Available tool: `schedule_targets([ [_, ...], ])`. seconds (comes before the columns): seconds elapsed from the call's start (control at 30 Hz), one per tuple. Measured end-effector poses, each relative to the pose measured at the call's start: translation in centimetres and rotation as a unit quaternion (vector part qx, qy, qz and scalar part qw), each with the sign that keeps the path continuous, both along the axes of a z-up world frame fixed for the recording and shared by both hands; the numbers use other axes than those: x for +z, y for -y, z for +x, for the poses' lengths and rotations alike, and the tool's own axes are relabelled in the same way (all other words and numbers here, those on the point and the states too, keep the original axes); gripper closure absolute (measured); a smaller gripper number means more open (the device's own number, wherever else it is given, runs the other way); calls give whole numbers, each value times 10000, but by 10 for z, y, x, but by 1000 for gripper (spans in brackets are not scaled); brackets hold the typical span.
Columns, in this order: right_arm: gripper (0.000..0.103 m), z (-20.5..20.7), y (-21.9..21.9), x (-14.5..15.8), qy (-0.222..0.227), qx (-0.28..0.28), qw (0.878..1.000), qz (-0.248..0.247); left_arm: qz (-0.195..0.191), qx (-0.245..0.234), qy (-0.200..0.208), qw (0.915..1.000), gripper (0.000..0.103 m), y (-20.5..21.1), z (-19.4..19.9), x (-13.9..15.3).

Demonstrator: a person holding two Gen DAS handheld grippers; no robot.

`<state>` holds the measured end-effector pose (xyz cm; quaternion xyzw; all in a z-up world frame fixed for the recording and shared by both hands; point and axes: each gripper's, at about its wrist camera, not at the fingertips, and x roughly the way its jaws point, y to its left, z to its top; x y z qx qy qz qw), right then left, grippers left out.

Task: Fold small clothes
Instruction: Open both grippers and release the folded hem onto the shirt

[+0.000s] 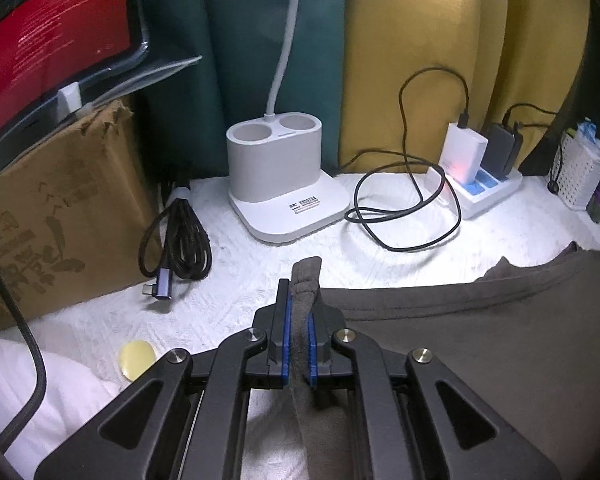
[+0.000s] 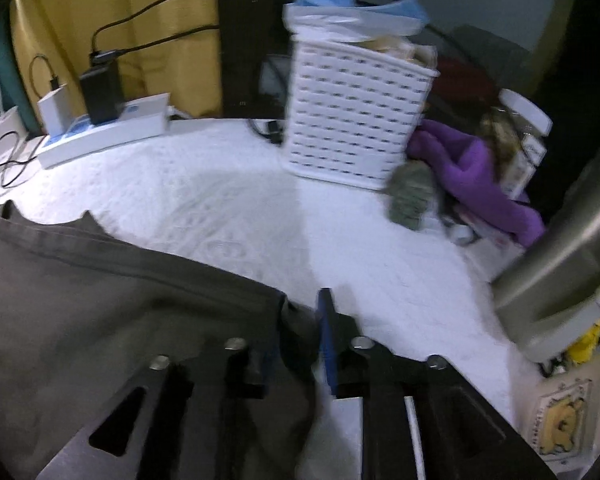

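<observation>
Left wrist view: your left tool (image 1: 299, 326) is clamped on the grey garment (image 1: 480, 344) edge, cloth spread rightward flat on the white tabletop (image 1: 228, 280); your right tool (image 2: 300, 344), part open, straddles the opposite corner, fold barely begun.

right wrist view: whole frame motion-blurred | grey-brown fabric garment (image 2: 100, 300): cut off at left and bottom edges | grey metal cylinder (image 2: 560, 280): cut off at right edge | left wrist view: red-lit screen (image 1: 52, 32): upper left, cut off, text unreadable | brown cardboard box (image 1: 52, 220): print too blurred to read
</observation>
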<state>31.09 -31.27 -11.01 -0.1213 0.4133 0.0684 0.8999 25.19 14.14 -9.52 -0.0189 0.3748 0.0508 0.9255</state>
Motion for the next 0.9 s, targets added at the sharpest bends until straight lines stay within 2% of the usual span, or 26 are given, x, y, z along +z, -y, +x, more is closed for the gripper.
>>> schedule_targets([
  [0.03, 47, -2, 6, 2, 30, -73, 10000, 24, -16, 10, 11, 10000, 97, 0, -2, 2],
  [0.07, 35, -6, 12, 6, 77, -138, 9998, 92, -37, 10, 46, 10000, 95, 1, -5, 7],
  [0.1, 24, -9, 16, 8, 117, -171, 9997, 131, -34, 8, 95, 9999, 89, 2, -10, 12],
  [0.13, 24, -13, 20, 12, 186, -191, 9995, 172, -16, 19, 135, 9999, 84, 3, -13, 16],
  [0.2, 24, -23, 27, 16, 225, -210, 9994, 173, -32, 75, 265, 9996, 59, 2, -25, 26],
  [0.37, 24, -44, 34, 18, 234, -160, 9995, 145, -139, 137, 280, 9994, 57, 1, -54, 39],
  [0.6, 24, -72, 30, 13, 160, -145, 9994, 282, -474, -105, -79, 9988, 56, 19, -107, 21],
  [0.9, 24, -124, 23, 17, 238, -111, 9987, 438, -773, -285, -77, 9966, 39, 32, -163, 14],
])
